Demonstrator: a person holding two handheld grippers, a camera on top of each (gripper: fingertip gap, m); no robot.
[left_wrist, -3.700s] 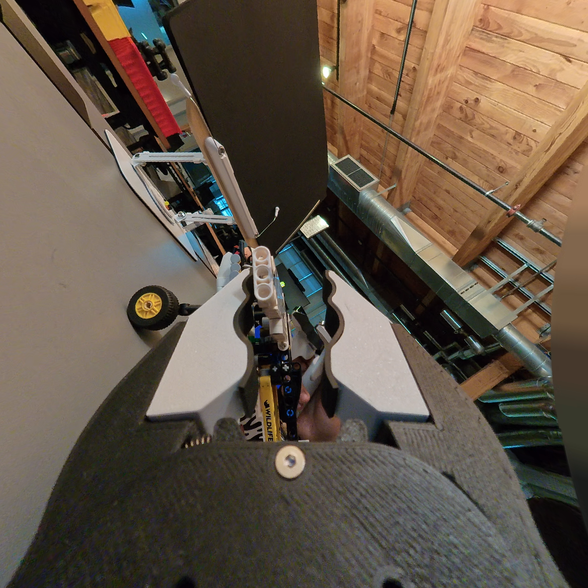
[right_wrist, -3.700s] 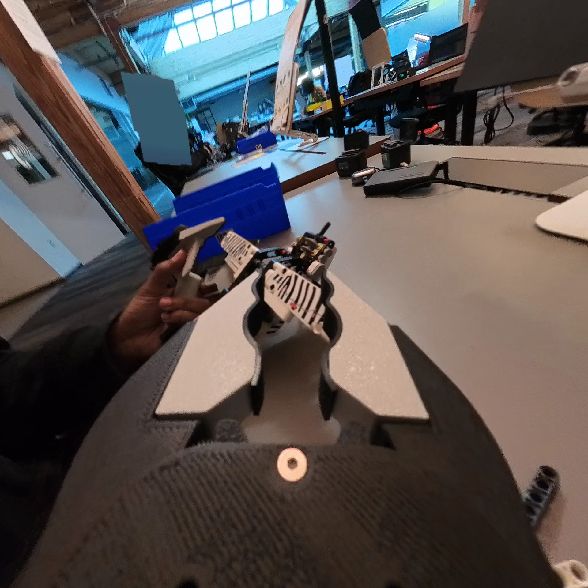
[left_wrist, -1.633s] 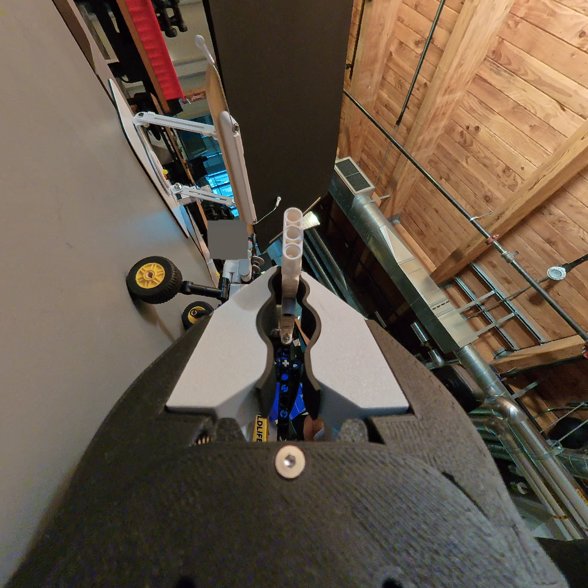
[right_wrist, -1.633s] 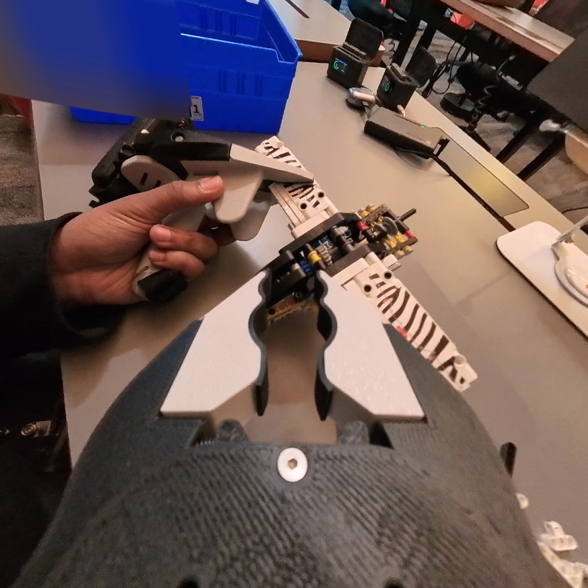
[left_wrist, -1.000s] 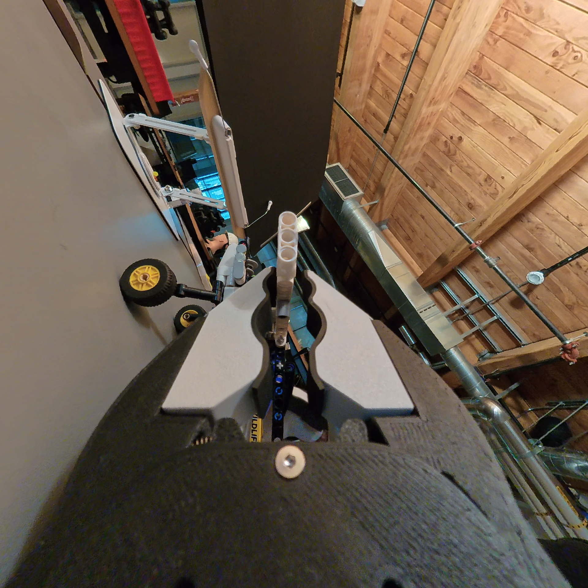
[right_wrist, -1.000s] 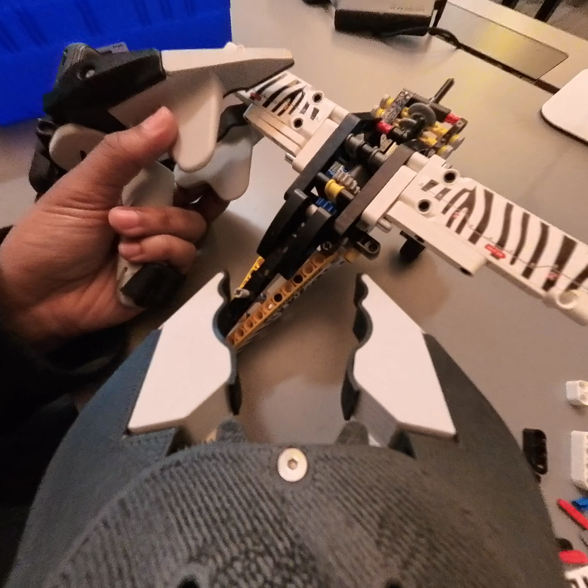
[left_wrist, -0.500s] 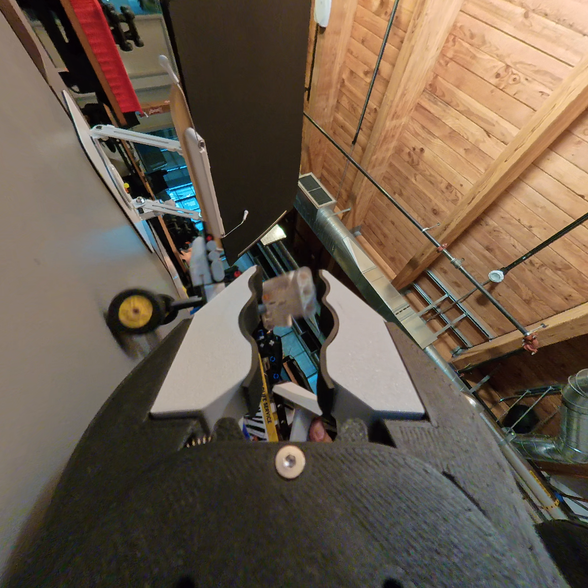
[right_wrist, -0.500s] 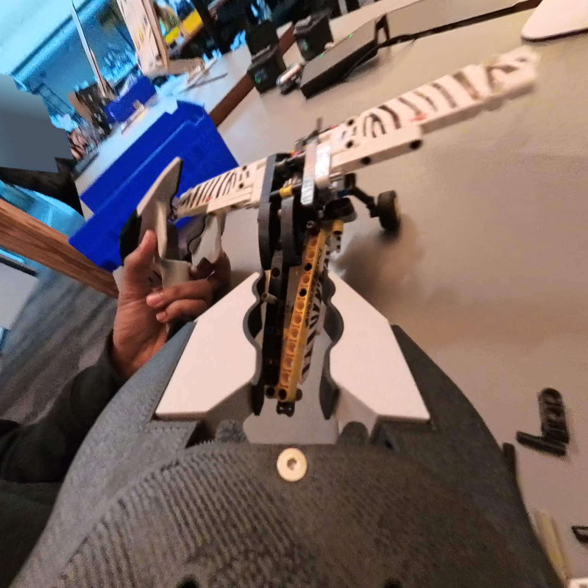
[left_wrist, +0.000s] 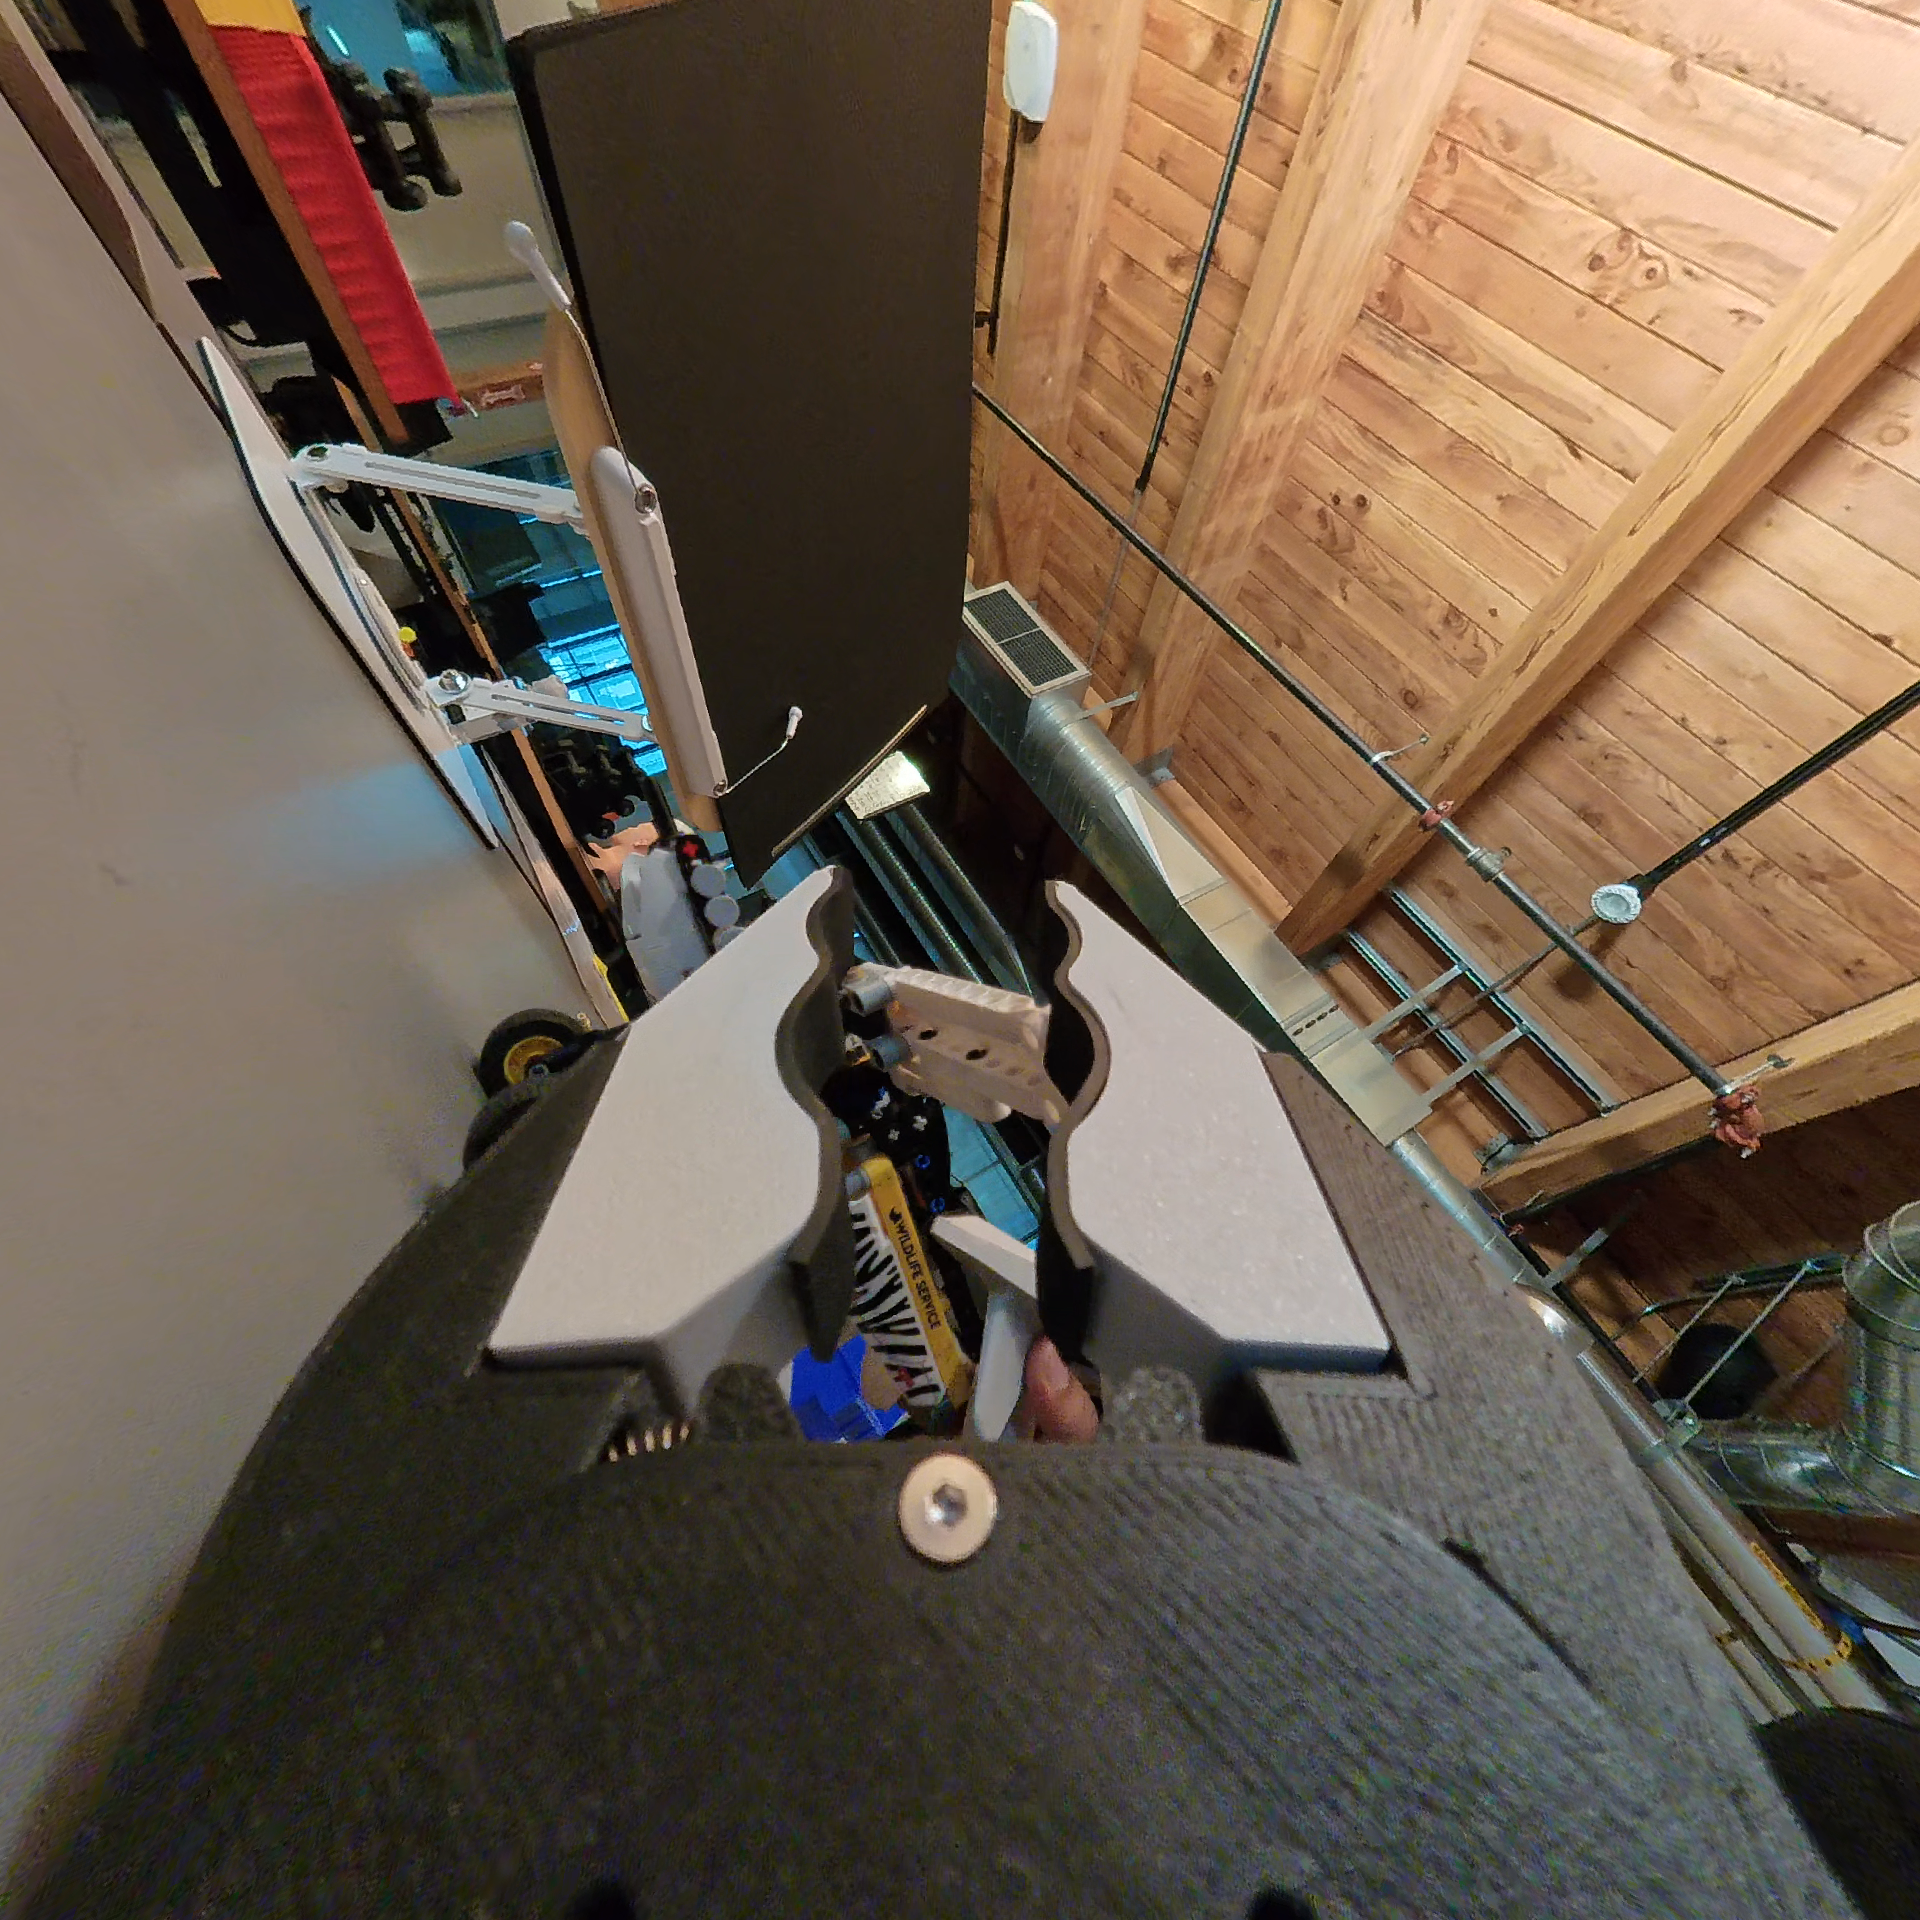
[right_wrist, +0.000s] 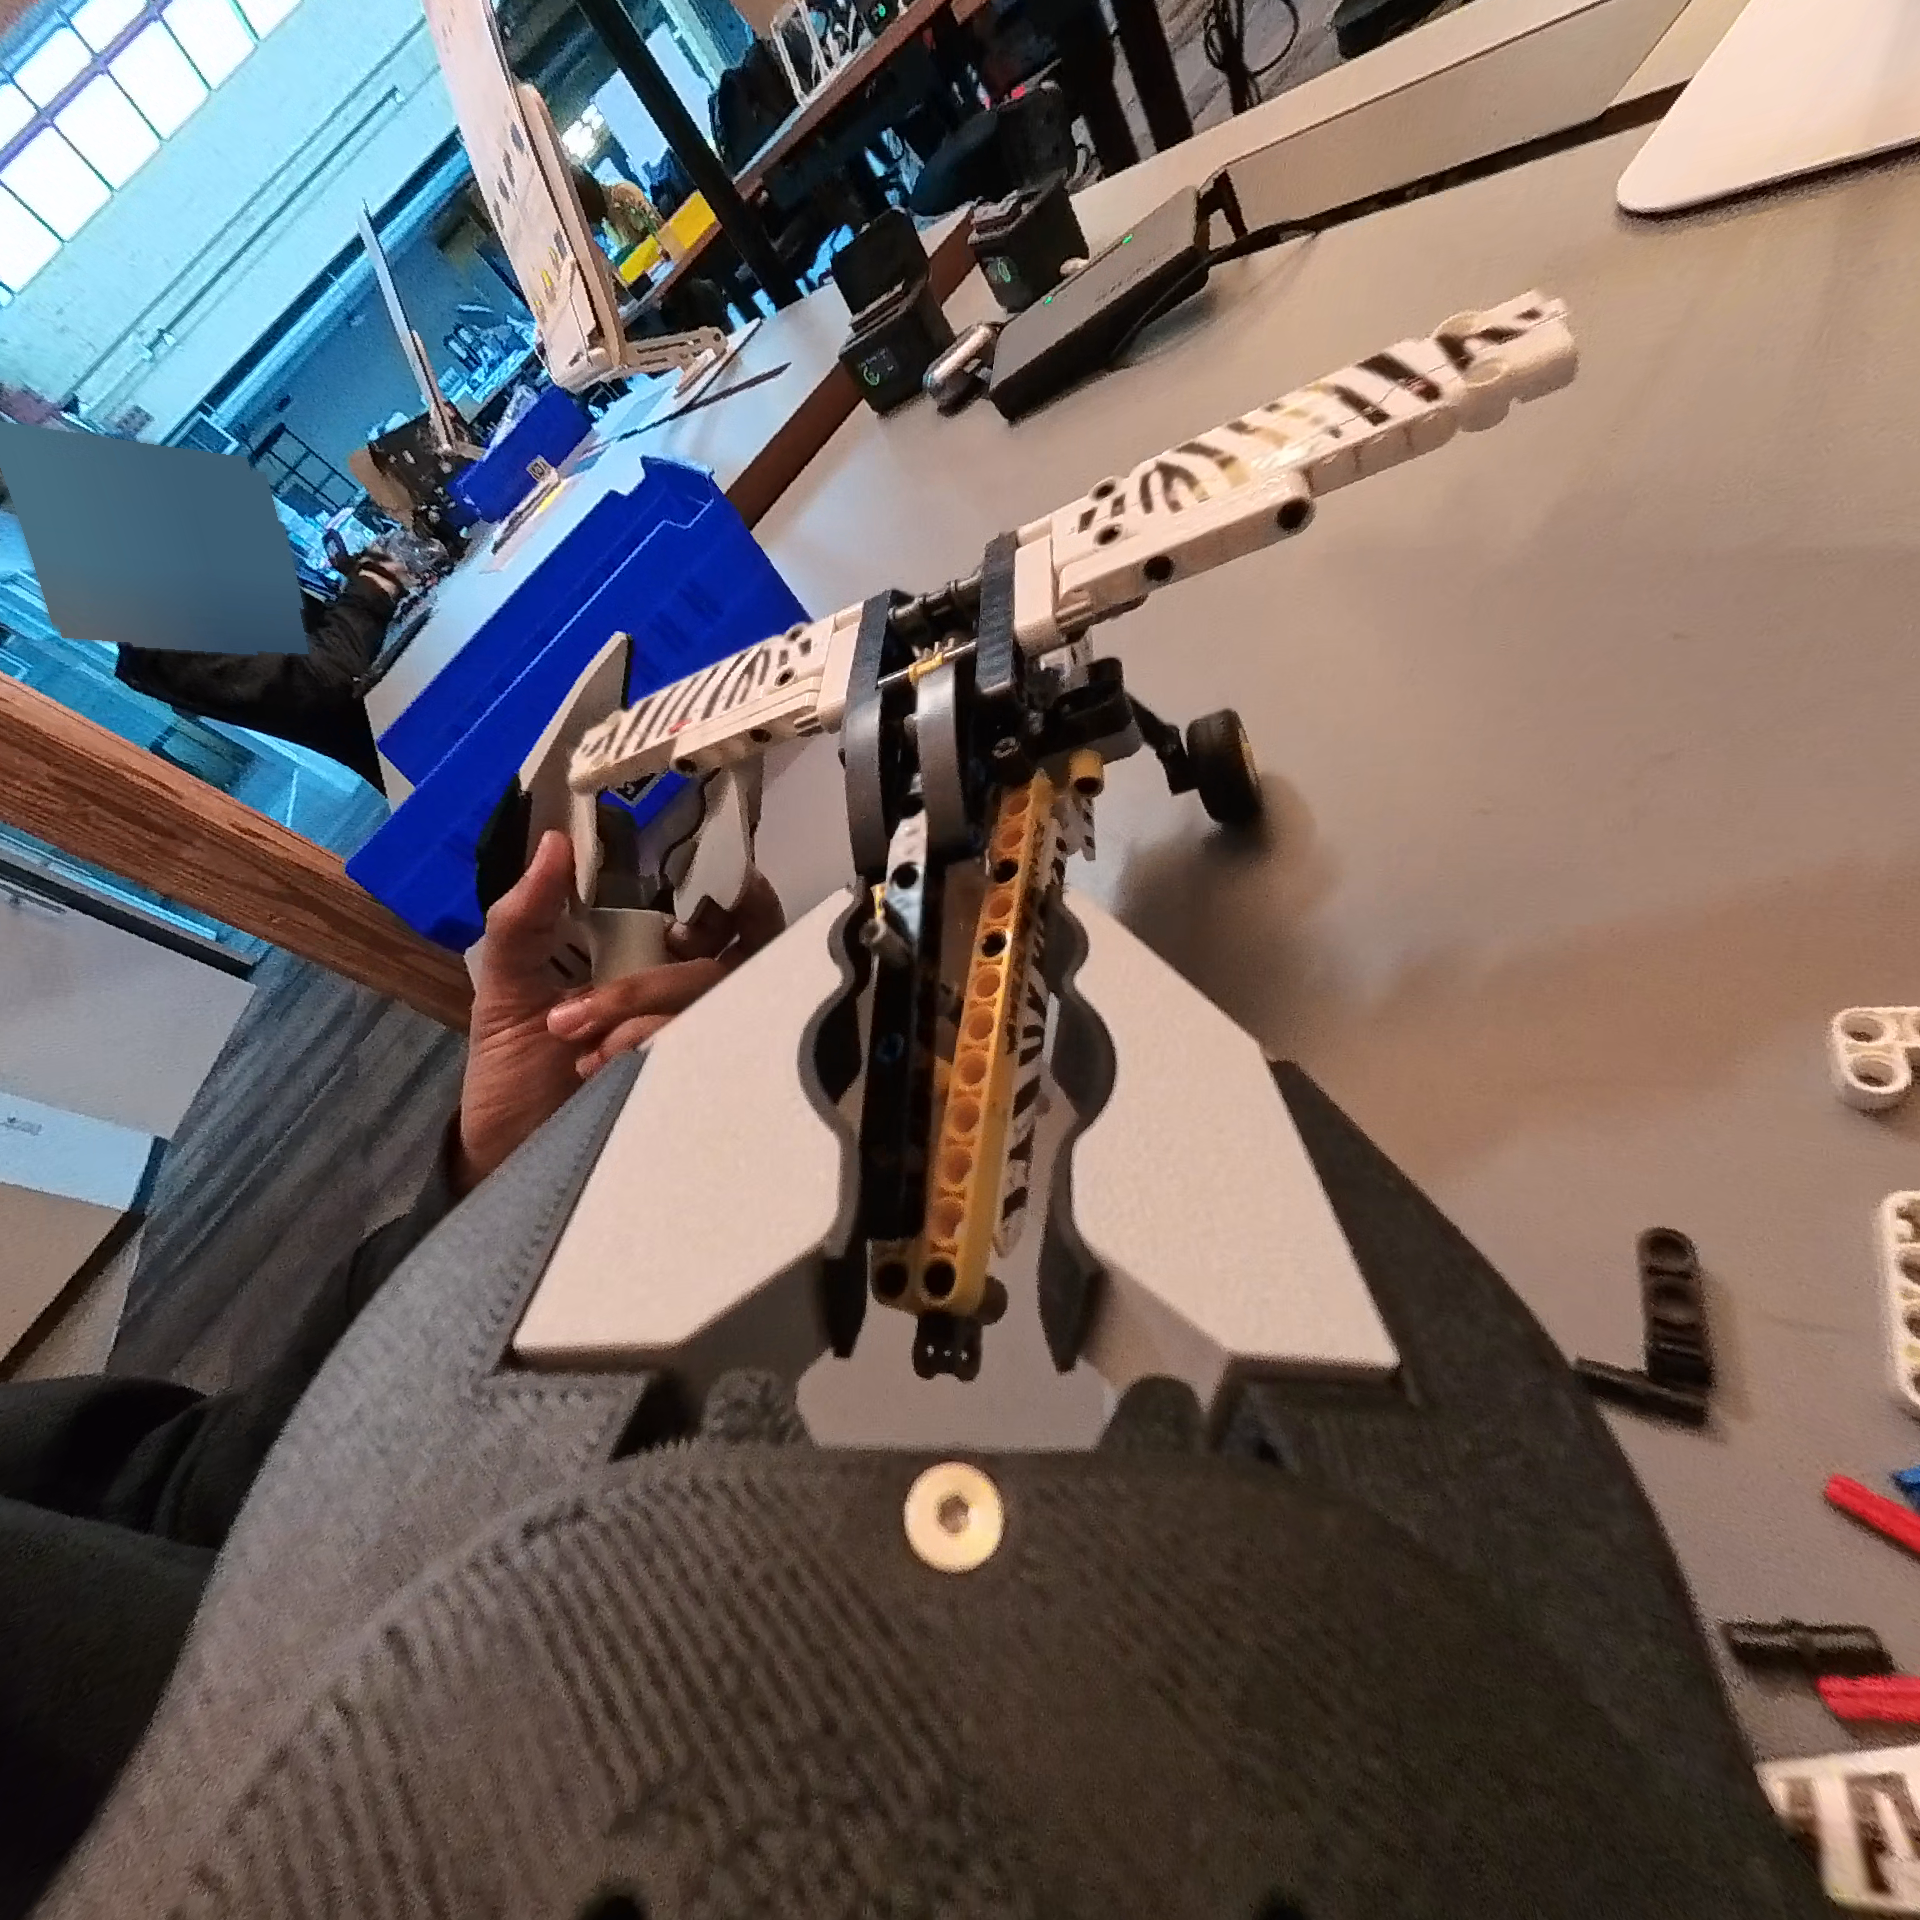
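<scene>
Left wrist view: left gripper (left_wrist: 940, 904) is tipped sideways with the counter (left_wrist: 156, 831) at its left. Its fingers (left_wrist: 717, 1091) are partly open and closed across a white wing end (left_wrist: 966, 1029), which spans pad to pad, tilted. A yellow-hubbed wheel (left_wrist: 525, 1044) sits near the left finger.

Right wrist view: right gripper (right_wrist: 961, 914) is partly closed, with both pads pressed on the toy plane's tail (right_wrist: 977, 1091) of yellow and black beams. The plane (right_wrist: 914, 707) is held above the counter (right_wrist: 1455, 831), with its striped wing (right_wrist: 1299, 447) stretched out to the right. The wing's other end sits in the left gripper (right_wrist: 665, 821), which a hand (right_wrist: 540, 987) holds. Loose parts (right_wrist: 1881, 1060) lie to the right and a blue bin (right_wrist: 623, 644) stands behind.
</scene>
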